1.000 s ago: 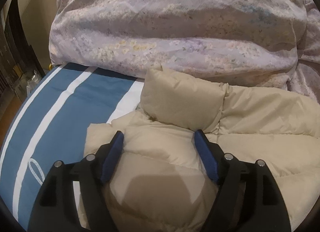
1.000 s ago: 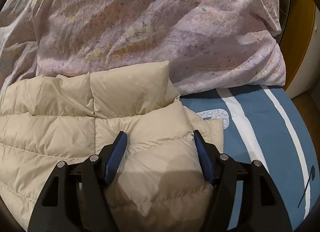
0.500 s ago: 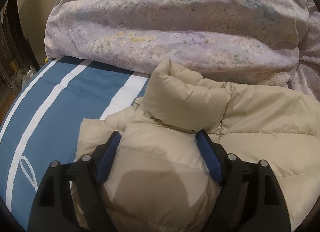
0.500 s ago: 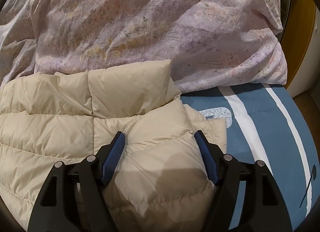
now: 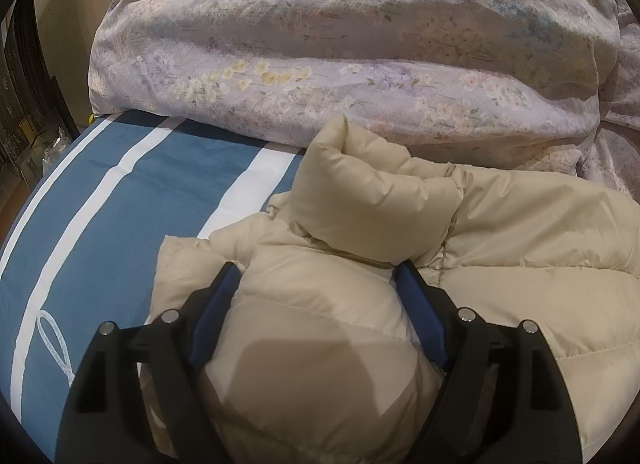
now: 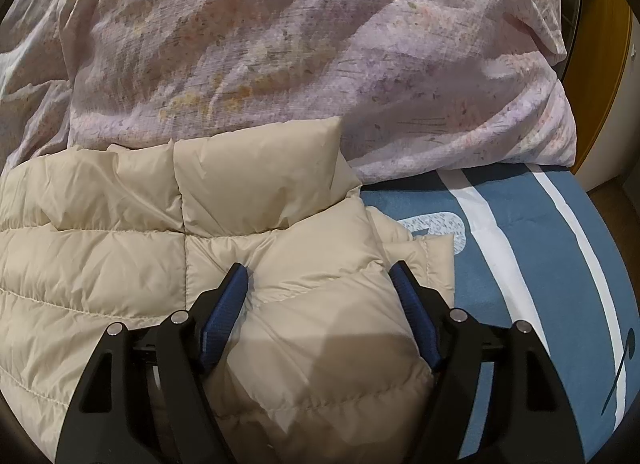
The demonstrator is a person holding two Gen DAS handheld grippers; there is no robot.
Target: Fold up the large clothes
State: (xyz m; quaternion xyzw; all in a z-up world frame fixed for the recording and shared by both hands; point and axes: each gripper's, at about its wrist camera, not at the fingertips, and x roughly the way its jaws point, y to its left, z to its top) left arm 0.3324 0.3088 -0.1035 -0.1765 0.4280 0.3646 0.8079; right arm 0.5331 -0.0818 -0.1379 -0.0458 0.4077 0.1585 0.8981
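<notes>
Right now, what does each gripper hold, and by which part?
The jaws have just been opening. Each gripper, left and right, straddles a puffy shoulder of the beige jacket below the collar; whether either grips it cannot be told.

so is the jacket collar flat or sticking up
Sticking up. The collar stands puffed above the beige jacket body in both views, its left end curled over, against the floral duvet.
</notes>
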